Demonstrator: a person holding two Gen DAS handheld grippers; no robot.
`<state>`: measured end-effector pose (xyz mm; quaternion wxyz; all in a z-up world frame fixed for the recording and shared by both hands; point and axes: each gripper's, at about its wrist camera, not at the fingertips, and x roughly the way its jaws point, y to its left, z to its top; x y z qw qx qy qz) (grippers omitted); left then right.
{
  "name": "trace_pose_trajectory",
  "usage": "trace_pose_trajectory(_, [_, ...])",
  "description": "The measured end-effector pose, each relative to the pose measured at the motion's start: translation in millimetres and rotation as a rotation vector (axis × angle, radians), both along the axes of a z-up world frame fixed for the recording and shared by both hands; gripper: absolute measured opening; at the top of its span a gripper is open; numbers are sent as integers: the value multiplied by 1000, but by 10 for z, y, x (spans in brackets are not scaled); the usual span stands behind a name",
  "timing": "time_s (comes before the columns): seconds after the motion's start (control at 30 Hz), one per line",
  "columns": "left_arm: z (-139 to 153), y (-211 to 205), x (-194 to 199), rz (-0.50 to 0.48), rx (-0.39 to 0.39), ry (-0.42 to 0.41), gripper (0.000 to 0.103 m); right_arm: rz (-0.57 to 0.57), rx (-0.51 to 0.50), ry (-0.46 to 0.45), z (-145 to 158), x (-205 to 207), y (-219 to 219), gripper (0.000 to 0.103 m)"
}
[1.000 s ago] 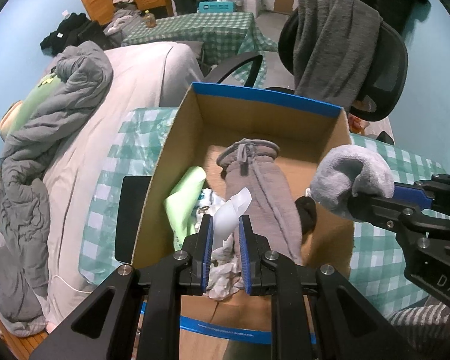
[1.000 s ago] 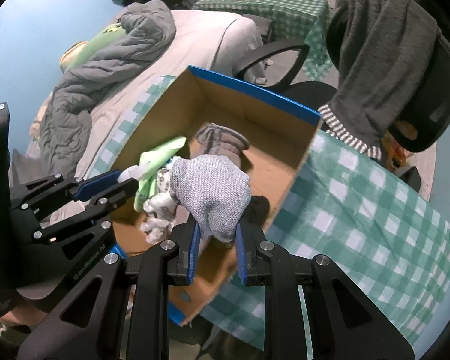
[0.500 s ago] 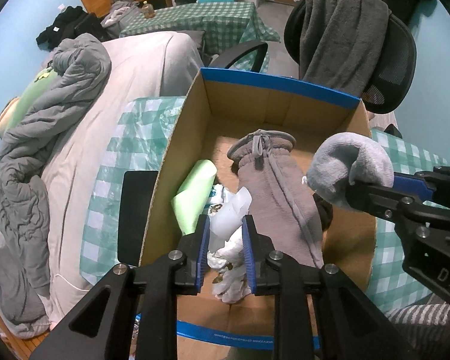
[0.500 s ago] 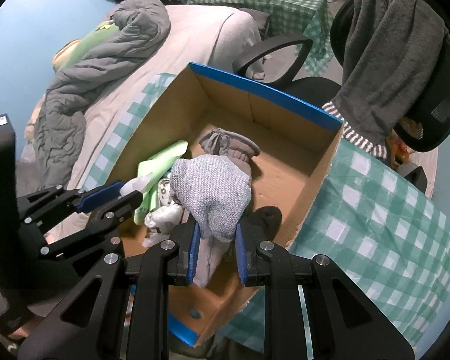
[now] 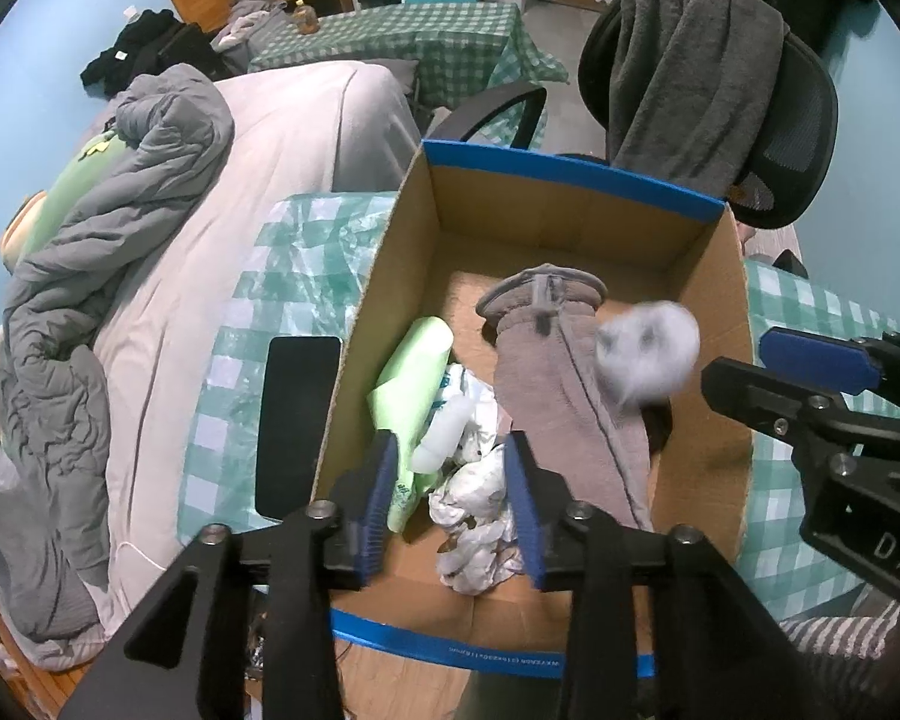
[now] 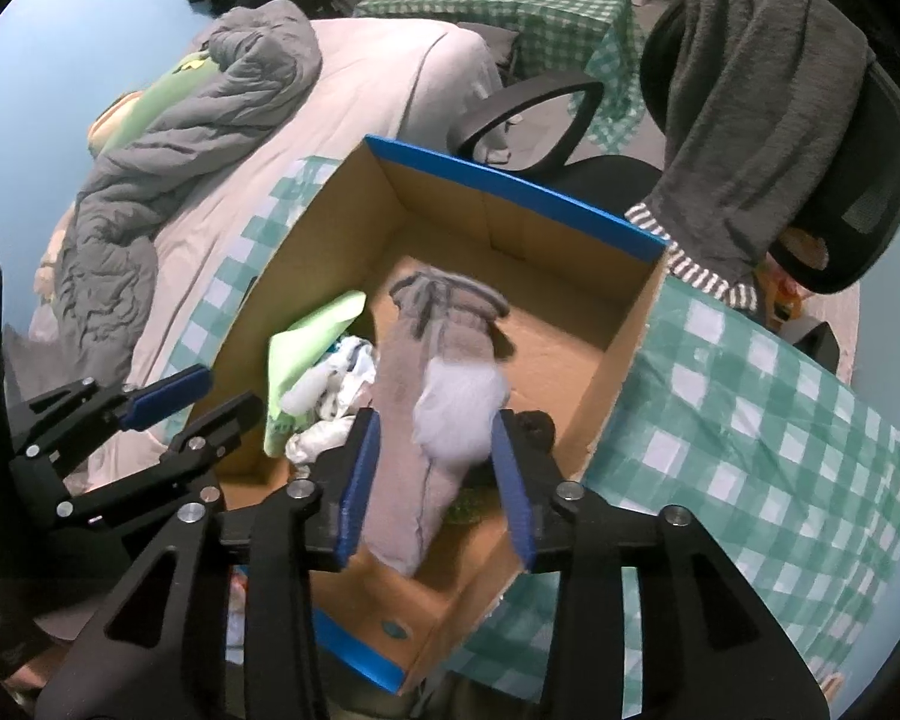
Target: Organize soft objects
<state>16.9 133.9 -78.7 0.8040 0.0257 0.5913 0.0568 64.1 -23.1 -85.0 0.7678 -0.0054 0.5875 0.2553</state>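
Right wrist view: my right gripper (image 6: 435,468) points steeply down into the cardboard box (image 6: 627,324), whose stiff brown walls carry a blue band along the rim. A fuzzy grey bundle (image 6: 459,411), rounded and motion-blurred, sits in the gap between my blue pads. The jaws are opening and the pads look clear of it — released, not gripped. Directly beneath lies a long taupe knitted piece (image 6: 426,360) with a gathered cuff at its far end. To the left of it are a smooth pale-green sheet (image 6: 312,342) and crumpled white fabric (image 6: 330,396).

From the left wrist camera, my left gripper (image 5: 453,504) hangs over that white fabric (image 5: 480,492), jaws opening, pads apart and pressing on nothing. The grey bundle (image 5: 648,354) shows ahead and to the right, just beside my right gripper's blue pad (image 5: 816,360).
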Motion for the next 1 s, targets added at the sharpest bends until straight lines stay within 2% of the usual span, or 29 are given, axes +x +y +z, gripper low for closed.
trace_pose_trajectory(0.13, [110,-4,-33,-6,0,-14,45,-18,-6,-13,79,-14,-80,54])
trace_pose_trajectory(0.23, [214,-13,-58,-11,9,-27,52,-33,-16,-24,151,-34,-159,57])
trace_pose_trajectory(0.37, [342,-10,-82,-11,-2,-37,53,-56,-25,-39,251,-64,-284,63])
trace_pose_trajectory(0.43, [405,-21,-95,-11,-1,-41,57,-66,-30,-48,297,-83,-334,64])
trace_pose_trajectory(0.67, [540,-120,-142,-24,9,-47,59,-96,-41,-75,431,-142,-569,65])
trace_pose_trajectory(1.0, [659,-267,-188,-26,3,-62,71,-134,-17,-94,582,-264,-825,65])
